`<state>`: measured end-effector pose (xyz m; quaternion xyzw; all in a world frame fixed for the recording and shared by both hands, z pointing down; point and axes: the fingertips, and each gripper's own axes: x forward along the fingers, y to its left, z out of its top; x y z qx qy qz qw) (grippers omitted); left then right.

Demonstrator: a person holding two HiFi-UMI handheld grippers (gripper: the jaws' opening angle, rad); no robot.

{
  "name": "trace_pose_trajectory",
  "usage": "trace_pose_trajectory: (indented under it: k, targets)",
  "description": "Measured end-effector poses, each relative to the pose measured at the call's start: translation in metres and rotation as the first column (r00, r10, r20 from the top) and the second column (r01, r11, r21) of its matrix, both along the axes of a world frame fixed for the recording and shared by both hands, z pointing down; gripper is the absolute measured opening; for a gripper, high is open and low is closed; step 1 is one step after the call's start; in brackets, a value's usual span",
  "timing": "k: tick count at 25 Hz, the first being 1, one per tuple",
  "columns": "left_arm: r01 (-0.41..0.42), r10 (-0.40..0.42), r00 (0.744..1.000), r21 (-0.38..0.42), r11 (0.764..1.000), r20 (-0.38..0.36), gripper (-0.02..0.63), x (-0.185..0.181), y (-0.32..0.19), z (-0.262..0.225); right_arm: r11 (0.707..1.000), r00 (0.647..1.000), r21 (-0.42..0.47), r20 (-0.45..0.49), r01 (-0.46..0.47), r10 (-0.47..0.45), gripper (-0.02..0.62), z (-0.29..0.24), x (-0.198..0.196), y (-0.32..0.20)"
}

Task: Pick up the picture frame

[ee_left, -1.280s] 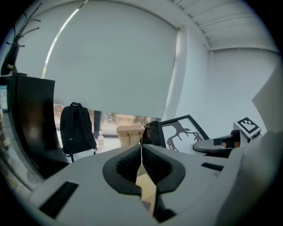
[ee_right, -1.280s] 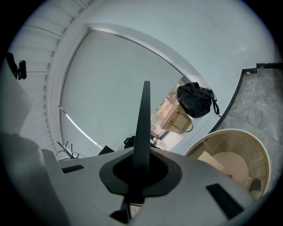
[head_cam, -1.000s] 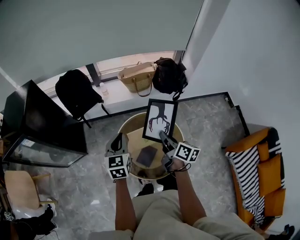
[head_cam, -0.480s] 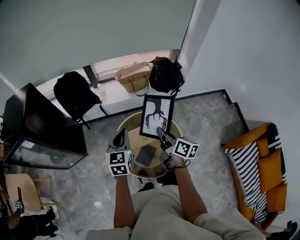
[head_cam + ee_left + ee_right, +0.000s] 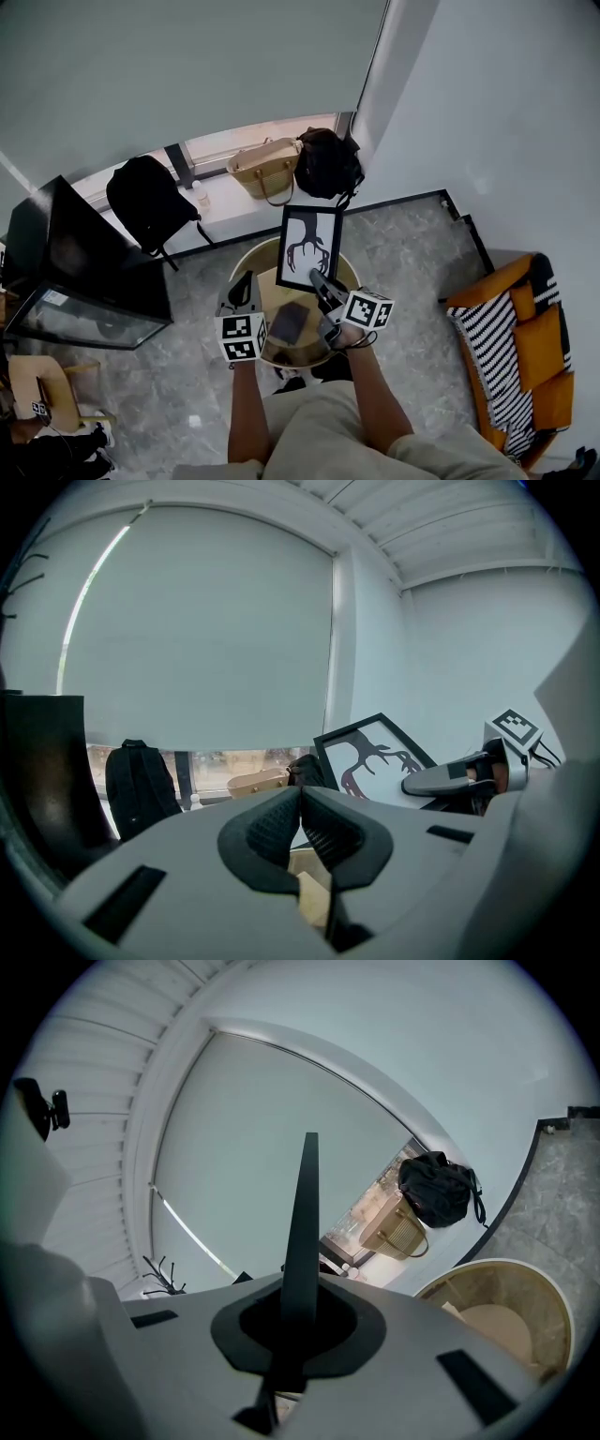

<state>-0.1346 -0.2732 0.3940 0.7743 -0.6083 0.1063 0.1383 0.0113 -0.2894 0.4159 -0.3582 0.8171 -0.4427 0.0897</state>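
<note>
The picture frame [image 5: 308,248] is black, with a dark antler-like print on white. It stands upright above the round wooden table [image 5: 251,255], and my right gripper [image 5: 320,280] is shut on its lower edge. In the right gripper view the frame [image 5: 302,1222] shows edge-on between the jaws of my right gripper [image 5: 298,1321]. My left gripper [image 5: 242,289] hovers over the table's left side, apart from the frame, pads together and nothing held. The left gripper view shows my left gripper [image 5: 302,822], the frame [image 5: 375,759] and the right gripper [image 5: 459,776] to its right.
A dark flat object [image 5: 291,322] lies on the table. A black backpack [image 5: 150,195], a wicker bag [image 5: 264,159] and a black bag [image 5: 328,161] sit along the window sill. A black cabinet [image 5: 75,262] stands at left, an orange armchair [image 5: 511,347] at right.
The frame stays in the right gripper's hold and upright. The left gripper has drifted slightly toward the table. The whole head view has shifted a little.
</note>
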Motion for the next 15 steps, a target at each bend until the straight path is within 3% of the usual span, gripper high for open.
trace_pose_trajectory:
  k: [15]
  targets:
    - [-0.009, 0.009, 1.000, -0.007, 1.000, -0.012, 0.023, 0.010, -0.008, 0.004, 1.000, 1.000, -0.006, 0.006, 0.018, -0.018, 0.040, -0.001, 0.000, -0.002]
